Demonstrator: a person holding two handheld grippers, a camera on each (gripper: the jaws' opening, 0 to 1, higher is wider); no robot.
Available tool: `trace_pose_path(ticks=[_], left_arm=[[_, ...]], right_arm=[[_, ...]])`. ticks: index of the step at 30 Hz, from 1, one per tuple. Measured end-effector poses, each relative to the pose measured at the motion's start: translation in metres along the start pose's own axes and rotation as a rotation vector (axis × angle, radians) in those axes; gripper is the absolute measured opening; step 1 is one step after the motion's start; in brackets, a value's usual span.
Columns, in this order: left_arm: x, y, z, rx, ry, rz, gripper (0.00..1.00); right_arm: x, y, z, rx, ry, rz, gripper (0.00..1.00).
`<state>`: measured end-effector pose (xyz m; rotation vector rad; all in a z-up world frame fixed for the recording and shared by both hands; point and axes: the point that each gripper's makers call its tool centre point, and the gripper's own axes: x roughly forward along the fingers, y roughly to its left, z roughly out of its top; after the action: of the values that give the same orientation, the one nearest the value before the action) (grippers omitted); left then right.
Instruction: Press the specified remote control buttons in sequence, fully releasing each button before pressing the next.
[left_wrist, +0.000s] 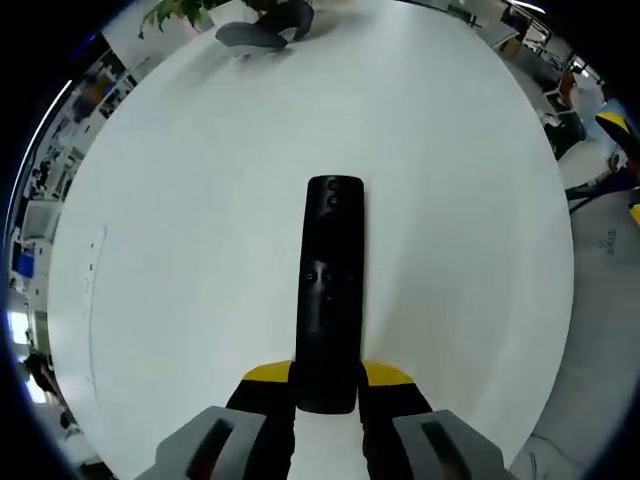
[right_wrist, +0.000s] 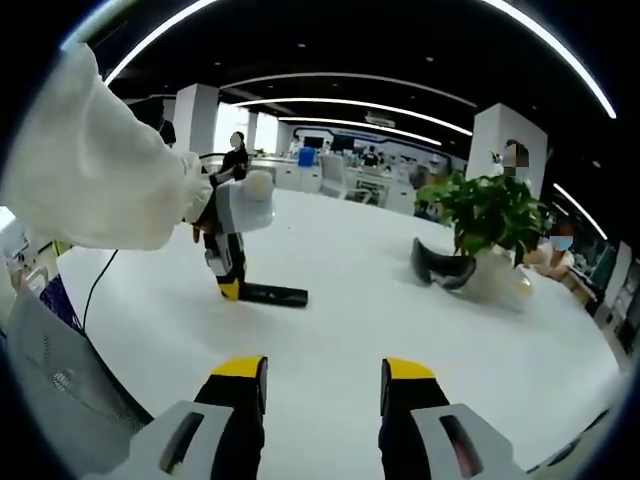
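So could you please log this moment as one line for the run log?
left gripper: shut on remote control | right gripper: open, above table | buttons: unpressed

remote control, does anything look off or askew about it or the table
Nothing stands out. The remote control lies flat on the white table, its near end between the left claw's jaws. The right claw is open above bare table.

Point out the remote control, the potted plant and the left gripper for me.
remote control (left_wrist: 327, 290), left gripper view, middle of its black body.
potted plant (right_wrist: 487, 212), right gripper view, its green leaves.
left gripper (right_wrist: 230, 289), right gripper view, yellow tips at the remote's end.
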<state>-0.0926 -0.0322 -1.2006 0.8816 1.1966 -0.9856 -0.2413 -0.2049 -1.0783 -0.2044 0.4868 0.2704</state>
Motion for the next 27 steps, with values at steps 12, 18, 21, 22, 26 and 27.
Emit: trace_pose_path(ticks=[12,18,21,22,26,27], left_arm=[[-0.002,-0.034,-0.01,0.056,0.031,-0.006,0.23],[-0.004,-0.053,-0.016,0.077,0.023,-0.01,0.23],[-0.004,-0.061,-0.018,0.073,0.027,-0.012,0.23],[-0.004,-0.065,-0.019,0.076,0.027,-0.013,0.23],[-0.005,-0.078,-0.024,0.103,0.033,-0.016,0.23],[-0.006,-0.079,-0.024,0.1,0.034,-0.016,0.23]], right_arm=[[0.001,0.005,-0.006,0.001,0.036,0.016,0.3],[-0.001,0.003,-0.011,0.031,0.072,0.011,0.11],[0.0,0.001,-0.015,0.038,0.09,0.0,0.07],[0.0,0.001,-0.016,0.043,0.097,0.001,0.06],[0.002,0.001,-0.024,0.038,0.142,-0.004,0.02],[0.003,0.0,-0.026,0.035,0.151,-0.005,0.01]])
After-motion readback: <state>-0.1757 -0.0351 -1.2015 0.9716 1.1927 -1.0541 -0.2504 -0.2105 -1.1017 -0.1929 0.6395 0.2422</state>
